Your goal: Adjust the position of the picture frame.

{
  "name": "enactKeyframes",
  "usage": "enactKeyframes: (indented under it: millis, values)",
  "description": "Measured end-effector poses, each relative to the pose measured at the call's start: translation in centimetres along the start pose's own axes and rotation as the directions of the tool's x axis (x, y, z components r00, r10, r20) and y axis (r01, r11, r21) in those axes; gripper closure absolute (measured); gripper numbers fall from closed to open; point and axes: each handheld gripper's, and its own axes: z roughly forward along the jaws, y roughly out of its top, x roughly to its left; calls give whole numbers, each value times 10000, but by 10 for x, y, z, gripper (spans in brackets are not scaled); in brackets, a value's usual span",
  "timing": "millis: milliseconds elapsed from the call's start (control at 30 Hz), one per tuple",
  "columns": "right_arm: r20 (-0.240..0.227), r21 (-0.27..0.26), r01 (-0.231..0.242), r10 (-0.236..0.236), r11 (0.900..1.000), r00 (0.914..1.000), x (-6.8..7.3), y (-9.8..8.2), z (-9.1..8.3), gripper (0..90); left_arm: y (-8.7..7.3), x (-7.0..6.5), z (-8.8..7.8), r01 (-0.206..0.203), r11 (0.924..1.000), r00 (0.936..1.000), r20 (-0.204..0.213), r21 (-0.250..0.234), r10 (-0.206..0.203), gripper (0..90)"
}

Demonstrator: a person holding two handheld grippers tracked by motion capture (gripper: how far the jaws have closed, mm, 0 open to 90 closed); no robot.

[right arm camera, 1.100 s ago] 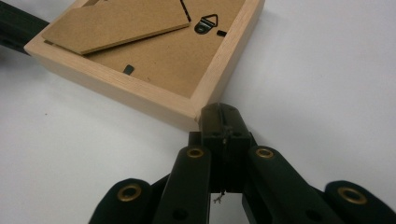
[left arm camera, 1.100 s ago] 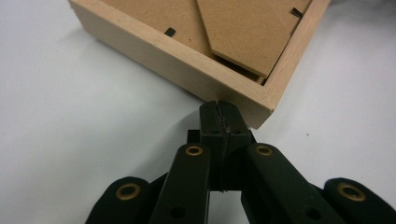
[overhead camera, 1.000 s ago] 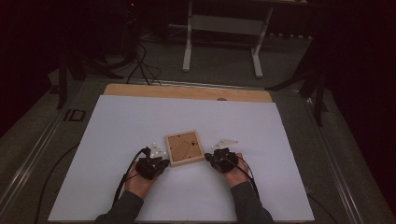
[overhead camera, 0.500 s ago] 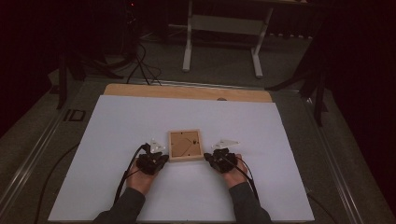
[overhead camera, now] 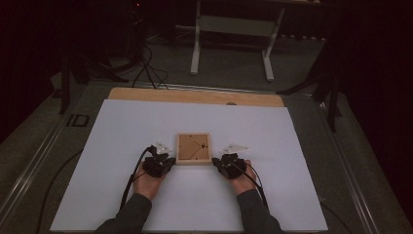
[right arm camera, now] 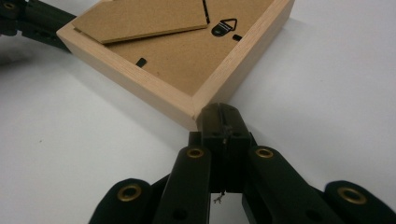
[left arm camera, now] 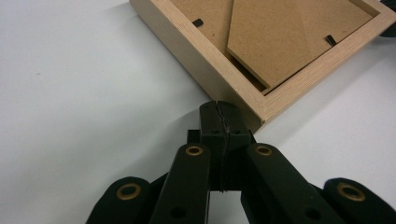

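High view first: I've got the picture frame (overhead camera: 193, 148) lying face down near the middle of the white sheet (overhead camera: 122, 126), its brown backing board up, a little toward my side of the table. It's a small square of pale wood. In the left gripper view the frame (left arm camera: 219, 77) sits just beyond the jaws, and I can see the fold-out stand (left arm camera: 289, 37) lying flat on the backing with small black clips at the edges. In the right gripper view the frame (right arm camera: 159, 88) shows its hanging hook (right arm camera: 223, 27) near the far rail.

Now the left gripper (overhead camera: 165, 161): it sits at the frame's near left corner, jaws pressed fully together with nothing between them, tips (left arm camera: 218, 109) right up against the wood at that corner. My left hand (overhead camera: 147, 179) lies low on the sheet behind it, forearm running in from the bottom edge.

The right gripper (overhead camera: 220, 162) mirrors it at the near right corner, jaws likewise closed tight and empty, their tips (right arm camera: 219, 114) butted against the frame's corner. The right hand (overhead camera: 242, 179) rests low too, wrist angled inward, cable trailing back along the sleeve.

Beyond the sheet, a wooden board edge (overhead camera: 195, 96) shows along the far side.
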Motion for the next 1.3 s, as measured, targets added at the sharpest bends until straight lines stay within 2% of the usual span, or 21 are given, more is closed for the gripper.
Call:
enactKeyframes:
  millis: [200,567,800,1067,1300]
  values:
    - [39,-66,-166,166,9998,9999,-4,2,3,900,3,2,1,-49,10000,9999,98,86,48,900]
    - [10,-147,-43,44,9999,10000,-2,4,7,900,8,8,3,15,9998,9999,-153,213,-12,900]
    - [-143,-231,-70,67,9997,9999,-4,6,11,900,11,13,5,241,9994,9995,-196,254,-236,900]
    - [-118,-201,-177,175,9996,9998,-6,7,15,899,11,12,6,238,9994,9991,-349,232,-230,900]
    - [-111,-235,-251,248,9994,9996,-9,7,15,899,12,11,7,274,9994,9991,-316,198,-268,900]
